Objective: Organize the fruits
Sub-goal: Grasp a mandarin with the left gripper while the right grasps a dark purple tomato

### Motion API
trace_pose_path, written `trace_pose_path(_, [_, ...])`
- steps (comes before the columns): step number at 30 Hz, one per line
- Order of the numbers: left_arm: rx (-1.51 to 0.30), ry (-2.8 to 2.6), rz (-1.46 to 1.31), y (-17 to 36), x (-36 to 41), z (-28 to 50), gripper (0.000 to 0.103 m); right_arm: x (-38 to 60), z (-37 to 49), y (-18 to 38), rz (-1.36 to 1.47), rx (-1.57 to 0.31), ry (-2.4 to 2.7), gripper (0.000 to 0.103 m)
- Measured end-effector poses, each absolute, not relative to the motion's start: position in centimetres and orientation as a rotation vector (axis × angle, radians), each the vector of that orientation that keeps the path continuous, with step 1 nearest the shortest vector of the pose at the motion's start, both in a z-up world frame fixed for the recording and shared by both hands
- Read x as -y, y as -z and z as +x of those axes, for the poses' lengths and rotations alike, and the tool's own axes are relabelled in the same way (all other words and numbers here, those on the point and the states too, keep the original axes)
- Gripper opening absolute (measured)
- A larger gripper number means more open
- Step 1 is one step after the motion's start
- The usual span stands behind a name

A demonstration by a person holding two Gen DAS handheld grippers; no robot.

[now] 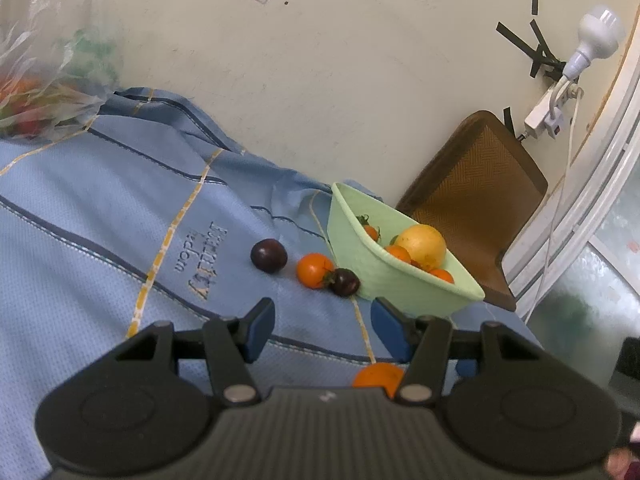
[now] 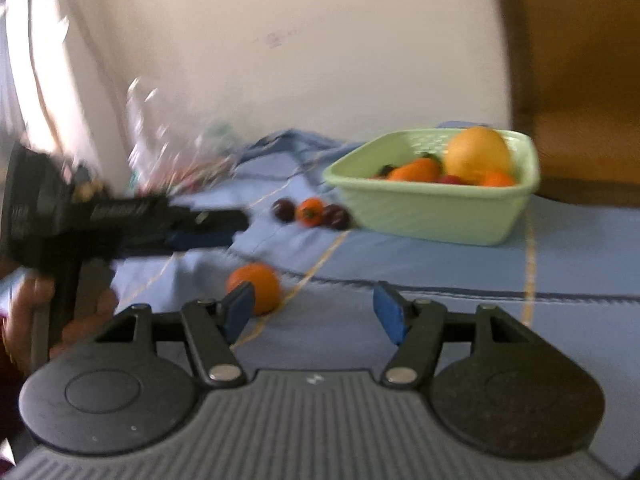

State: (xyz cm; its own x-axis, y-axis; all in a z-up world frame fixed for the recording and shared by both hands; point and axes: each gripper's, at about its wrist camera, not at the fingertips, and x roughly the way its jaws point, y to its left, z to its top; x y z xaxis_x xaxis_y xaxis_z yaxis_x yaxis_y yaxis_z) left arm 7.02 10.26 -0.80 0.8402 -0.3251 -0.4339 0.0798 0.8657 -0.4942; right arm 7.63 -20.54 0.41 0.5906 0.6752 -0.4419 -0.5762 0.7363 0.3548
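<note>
A pale green basket (image 1: pixel 400 280) (image 2: pixel 420 212) stands on the blue cloth (image 1: pixel 100 200) and holds a big yellow-orange fruit (image 1: pixel 426 246) (image 2: pixel 478 154) and several small orange ones. Left of the basket lie a dark plum (image 1: pixel 269 255) (image 2: pixel 283 210), an orange tomato (image 1: pixel 314 270) (image 2: pixel 310 211) and a second dark fruit (image 1: pixel 345 282) (image 2: pixel 336 216). A loose orange (image 1: pixel 378 378) (image 2: pixel 254 286) rests on the cloth under my left gripper (image 1: pixel 322 312) (image 2: pixel 236 222), which is open and empty. My right gripper (image 2: pixel 312 300) is open and empty, its left finger just in front of that orange.
A clear plastic bag (image 1: pixel 48 80) with more fruit sits at the far left of the cloth. A brown chair (image 1: pixel 476 200) stands behind the basket against the wall. A power strip (image 1: pixel 548 112) and a bulb (image 1: pixel 596 32) hang on the right. A hand (image 2: pixel 24 312) holds the left gripper.
</note>
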Motion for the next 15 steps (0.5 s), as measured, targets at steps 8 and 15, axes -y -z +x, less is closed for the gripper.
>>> trace_pose_path(8, [-0.543,0.23,-0.486,0.9,-10.3,7.2,0.054,21.1,10.7,-0.4,0.208,-0.629,-0.659,0.043])
trace_pose_path(15, [-0.55,0.231,-0.498,1.0,-10.3,7.3,0.055,19.6,14.0,-0.2,0.1,-0.642,-0.605,0.039])
